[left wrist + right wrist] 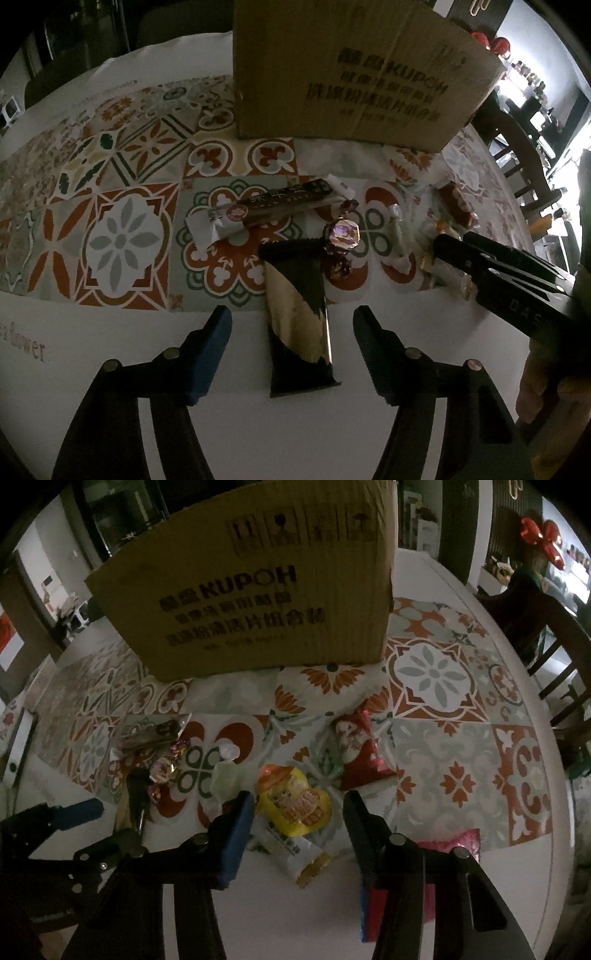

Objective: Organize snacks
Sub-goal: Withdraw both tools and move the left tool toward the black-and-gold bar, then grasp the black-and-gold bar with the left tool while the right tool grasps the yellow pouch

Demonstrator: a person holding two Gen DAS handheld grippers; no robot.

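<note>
Left gripper (291,328) jaws apart astride glossy black-gold bar wrapper (299,321); right gripper (299,812) likewise over crinkled yellow pouch (295,803). Corrugated carton (258,602) printed "KUPOH".

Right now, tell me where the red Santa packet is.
In the right wrist view, the red Santa packet lies on the patterned tablecloth, right of the yellow snack bag and in front of the cardboard box.

We are seeing a shiny black and gold snack bar (297,325) lying flat, and a yellow snack bag (295,801) lying beside a red one (360,753).
</note>
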